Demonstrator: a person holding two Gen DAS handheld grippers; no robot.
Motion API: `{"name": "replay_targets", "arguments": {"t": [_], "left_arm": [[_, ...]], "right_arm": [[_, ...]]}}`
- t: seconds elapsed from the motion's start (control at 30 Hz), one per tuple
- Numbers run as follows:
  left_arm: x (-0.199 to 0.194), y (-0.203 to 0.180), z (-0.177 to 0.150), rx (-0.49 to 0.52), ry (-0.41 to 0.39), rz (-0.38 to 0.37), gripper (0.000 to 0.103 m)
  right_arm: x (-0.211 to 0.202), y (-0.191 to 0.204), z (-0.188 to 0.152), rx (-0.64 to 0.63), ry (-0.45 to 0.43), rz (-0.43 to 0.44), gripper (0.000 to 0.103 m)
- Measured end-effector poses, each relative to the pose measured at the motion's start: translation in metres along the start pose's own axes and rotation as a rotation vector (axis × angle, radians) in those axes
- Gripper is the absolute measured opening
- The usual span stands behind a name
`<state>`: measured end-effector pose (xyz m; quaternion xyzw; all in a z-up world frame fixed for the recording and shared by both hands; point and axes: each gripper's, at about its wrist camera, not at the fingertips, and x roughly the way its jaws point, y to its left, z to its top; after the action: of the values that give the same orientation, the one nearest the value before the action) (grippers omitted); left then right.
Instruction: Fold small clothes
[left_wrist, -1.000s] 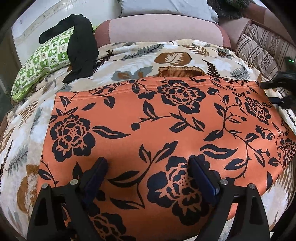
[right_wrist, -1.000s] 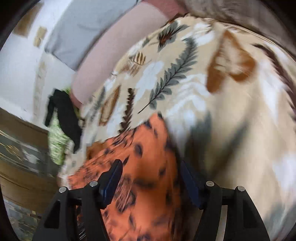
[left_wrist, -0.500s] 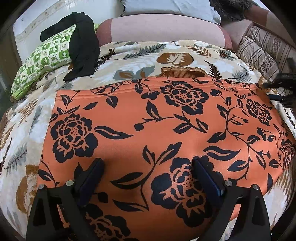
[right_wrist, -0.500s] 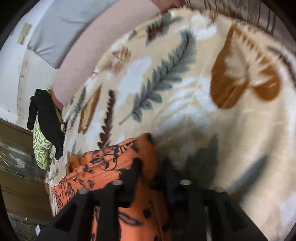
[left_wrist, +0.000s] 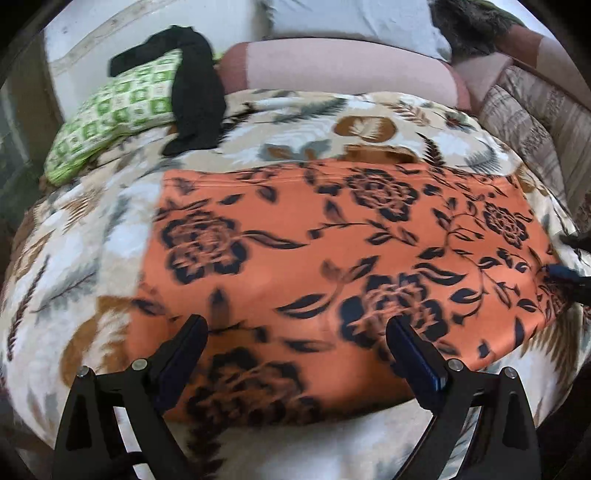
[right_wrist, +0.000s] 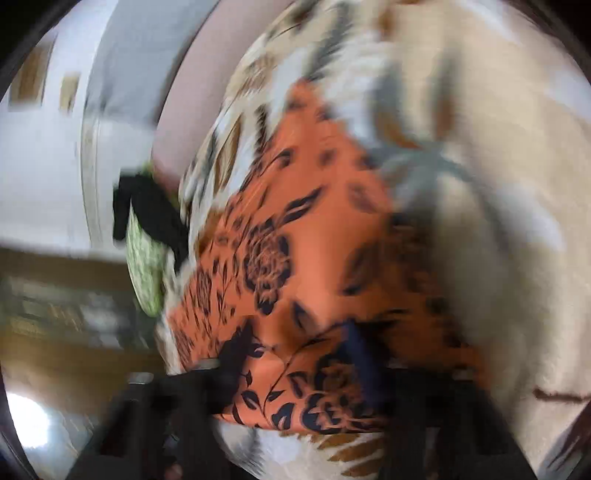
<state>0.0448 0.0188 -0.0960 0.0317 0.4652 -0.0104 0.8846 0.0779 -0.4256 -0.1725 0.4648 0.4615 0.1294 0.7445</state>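
Note:
An orange garment with black flowers (left_wrist: 332, 258) lies flat on a leaf-patterned blanket (left_wrist: 92, 240). My left gripper (left_wrist: 295, 343) is open, its fingers spread over the garment's near edge, holding nothing. My right gripper (right_wrist: 299, 347) sits at the garment's right edge; it shows at the right rim of the left wrist view (left_wrist: 569, 273). The right wrist view is blurred, and a fold of the orange garment (right_wrist: 295, 258) sits between its fingers, which look partly apart.
A green checked pillow (left_wrist: 110, 114) with a black garment (left_wrist: 195, 92) draped on it lies at the back left. A pink bolster (left_wrist: 340, 66) and striped cushions (left_wrist: 535, 122) line the back and right.
The left gripper has pulled back and shifted left toward the garment's near edge. The right gripper closed at the garment's corner, then moved fast along the right edge; the view blurred.

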Motion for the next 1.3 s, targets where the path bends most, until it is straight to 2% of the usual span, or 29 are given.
{"name": "replay_targets", "arguments": {"t": [0.03,0.07,0.13,0.17,0.2,0.23,0.27,0.3,0.37,0.4,0.5,0.53,0.57,0.6,0.67,0.7,0.77,0.83,0.87,0.93,0.97,1.03,1.17,1.23,1.3], "left_arm": [[-0.003,0.004,-0.002,-0.015,-0.008,0.0,0.098],[-0.005,0.011,-0.003,-0.035,-0.011,0.0,0.098],[-0.004,0.019,-0.005,-0.048,-0.005,0.017,0.098],[0.002,0.025,-0.008,-0.052,0.011,0.03,0.098],[0.007,0.028,-0.01,-0.054,0.033,0.04,0.098],[0.013,0.032,-0.012,-0.054,0.07,0.058,0.098],[0.014,0.037,-0.015,-0.056,0.088,0.073,0.097],[0.009,0.04,-0.016,-0.068,0.067,0.077,0.097],[-0.002,0.044,-0.016,-0.098,0.025,0.086,0.097],[-0.004,0.044,-0.015,-0.1,0.026,0.079,0.097],[-0.008,0.041,-0.015,-0.104,0.016,0.068,0.097],[-0.007,0.04,-0.017,-0.102,0.027,0.058,0.097],[-0.003,0.039,-0.019,-0.099,0.051,0.051,0.097],[0.0,0.039,-0.022,-0.092,0.071,0.056,0.097],[-0.007,0.04,-0.026,-0.093,0.046,0.079,0.097],[-0.013,0.042,-0.027,-0.105,0.018,0.087,0.097],[-0.019,0.047,-0.024,-0.133,-0.018,0.081,0.097],[-0.019,0.05,-0.022,-0.15,-0.017,0.076,0.097],[-0.013,0.052,-0.022,-0.152,0.009,0.076,0.097],[0.004,0.057,-0.028,-0.146,0.089,0.113,0.097],[0.01,0.061,-0.031,-0.146,0.119,0.122,0.097],[0.002,0.068,-0.034,-0.183,0.084,0.114,0.097],[-0.012,0.072,-0.03,-0.205,0.0,0.116,0.097],[-0.006,0.075,-0.031,-0.213,0.015,0.121,0.097],[0.008,0.075,-0.031,-0.201,0.077,0.134,0.097]], "right_arm": [[-0.009,0.009,-0.004,-0.034,-0.023,0.008,0.063],[-0.019,0.02,-0.009,-0.087,-0.049,0.025,0.068],[-0.027,0.024,-0.014,-0.13,-0.052,0.039,0.071],[-0.023,0.017,-0.013,-0.124,-0.04,0.017,0.072],[-0.016,0.002,-0.011,-0.089,-0.022,-0.039,0.073],[-0.013,-0.02,-0.009,0.007,-0.012,-0.051,0.062],[-0.021,-0.027,-0.013,0.069,-0.038,-0.015,0.058],[-0.032,-0.023,-0.016,0.082,-0.06,0.007,0.059],[-0.049,0.001,-0.024,-0.021,-0.101,-0.003,0.069],[-0.053,0.01,-0.028,-0.064,-0.105,0.002,0.07],[-0.038,0.022,-0.043,-0.15,-0.038,0.015,0.072],[-0.027,0.015,-0.045,-0.153,-0.014,-0.021,0.075],[-0.015,0.005,-0.042,-0.135,0.008,-0.093,0.076],[-0.006,-0.013,-0.04,-0.057,0.016,-0.133,0.071],[-0.023,-0.017,-0.041,0.04,-0.045,-0.063,0.07],[-0.03,-0.008,-0.043,0.037,-0.061,-0.057,0.071],[-0.04,0.017,-0.046,-0.061,-0.094,-0.041,0.072],[-0.036,0.021,-0.047,-0.104,-0.083,-0.043,0.073],[-0.03,0.012,-0.044,-0.097,-0.075,-0.066,0.075],[-0.017,-0.015,-0.041,0.006,-0.036,-0.169,0.076],[-0.015,-0.02,-0.041,0.064,-0.026,-0.124,0.075],[-0.026,-0.01,-0.044,0.061,-0.057,-0.081,0.076],[-0.039,0.019,-0.048,-0.074,-0.096,-0.038,0.076],[-0.03,0.013,-0.046,-0.08,-0.088,-0.062,0.076],[-0.025,-0.009,-0.045,-0.016,-0.054,-0.128,0.076]]}}
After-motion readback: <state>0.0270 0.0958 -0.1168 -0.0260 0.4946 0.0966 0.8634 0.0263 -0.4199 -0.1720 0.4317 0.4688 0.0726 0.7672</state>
